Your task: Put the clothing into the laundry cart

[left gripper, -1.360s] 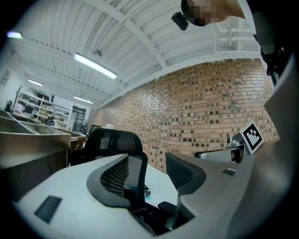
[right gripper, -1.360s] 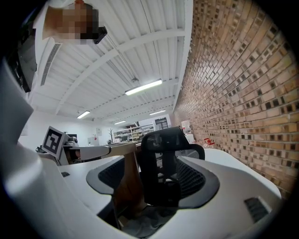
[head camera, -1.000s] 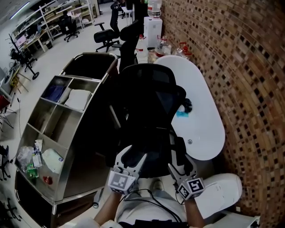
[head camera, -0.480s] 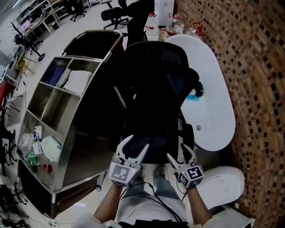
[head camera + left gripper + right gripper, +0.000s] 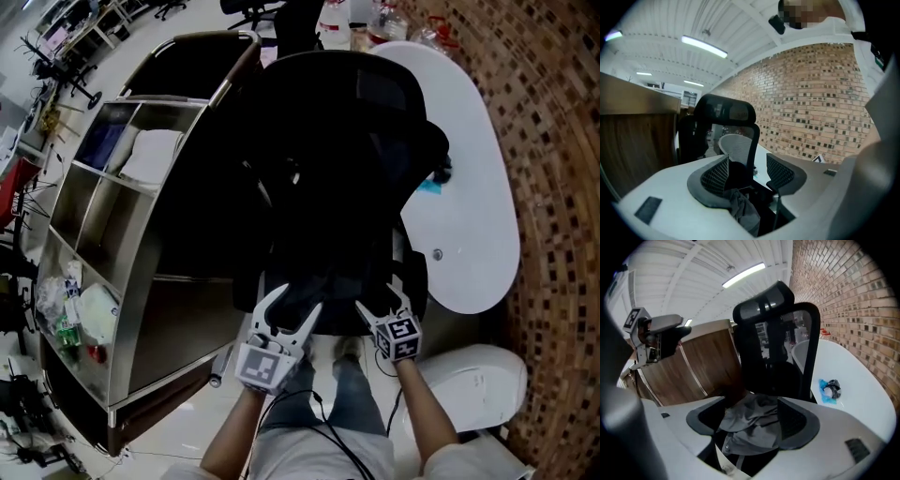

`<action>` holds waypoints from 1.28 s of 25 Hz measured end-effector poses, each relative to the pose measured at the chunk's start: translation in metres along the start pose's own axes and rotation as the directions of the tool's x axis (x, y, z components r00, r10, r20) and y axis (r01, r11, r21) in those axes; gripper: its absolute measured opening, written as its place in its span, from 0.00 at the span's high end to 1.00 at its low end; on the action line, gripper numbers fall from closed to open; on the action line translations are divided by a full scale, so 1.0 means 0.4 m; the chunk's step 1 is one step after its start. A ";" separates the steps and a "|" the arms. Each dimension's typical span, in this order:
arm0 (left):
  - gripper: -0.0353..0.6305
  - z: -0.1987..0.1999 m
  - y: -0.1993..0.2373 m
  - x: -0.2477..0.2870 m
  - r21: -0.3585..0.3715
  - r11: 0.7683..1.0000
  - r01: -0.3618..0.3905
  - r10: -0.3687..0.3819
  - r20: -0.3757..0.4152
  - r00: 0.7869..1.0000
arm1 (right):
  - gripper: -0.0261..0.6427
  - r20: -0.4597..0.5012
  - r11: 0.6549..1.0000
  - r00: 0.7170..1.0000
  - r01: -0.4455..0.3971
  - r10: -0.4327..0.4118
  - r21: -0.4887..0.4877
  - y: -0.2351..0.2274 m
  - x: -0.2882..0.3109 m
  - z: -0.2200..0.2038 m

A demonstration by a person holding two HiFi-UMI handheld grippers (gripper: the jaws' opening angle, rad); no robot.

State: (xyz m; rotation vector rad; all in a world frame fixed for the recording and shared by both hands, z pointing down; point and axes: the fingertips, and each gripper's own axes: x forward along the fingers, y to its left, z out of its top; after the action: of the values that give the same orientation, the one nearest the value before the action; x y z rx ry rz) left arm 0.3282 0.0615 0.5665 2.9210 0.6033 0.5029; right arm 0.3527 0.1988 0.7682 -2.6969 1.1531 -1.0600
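Two-point pickup from black mesh office chair (image 5: 347, 141): pinches crumpled grey fabric garment (image 5: 750, 427) with right gripper (image 5: 752, 408), holds left gripper (image 5: 747, 166) spread-jawed over its edge, apparently for second grip.

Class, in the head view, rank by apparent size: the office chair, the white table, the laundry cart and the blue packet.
1-2. the laundry cart and the office chair: dark areas blend, too close to rank
3. the white table
4. the blue packet
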 end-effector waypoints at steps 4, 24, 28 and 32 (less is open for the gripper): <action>0.59 -0.060 0.039 0.041 -0.020 1.000 -0.017 0.017 -0.009 1.000 | 0.42 -0.060 1.000 0.998 0.007 -0.006 0.017 -0.071 0.135 -0.099; 0.59 -0.366 0.174 0.068 -0.078 0.990 -0.122 0.110 -0.142 0.984 | 0.01 -0.118 0.899 0.993 0.039 0.015 0.437 -0.219 0.585 -0.394; 0.59 -0.394 0.175 0.067 -0.080 0.990 -0.119 0.106 -0.151 0.983 | 0.01 -0.194 0.877 0.981 0.097 -0.005 0.471 -0.216 0.636 -0.485; 0.59 -0.412 0.185 0.059 -0.088 0.988 -0.127 0.111 -0.164 0.980 | 0.04 -0.244 0.886 0.969 0.141 -0.033 0.442 -0.220 0.680 -0.533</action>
State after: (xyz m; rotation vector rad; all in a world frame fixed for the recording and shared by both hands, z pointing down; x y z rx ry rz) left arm 0.3189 0.0107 0.7412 2.8544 0.4087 0.7628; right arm 0.4160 0.1359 1.1135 -2.3147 0.6845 -1.4741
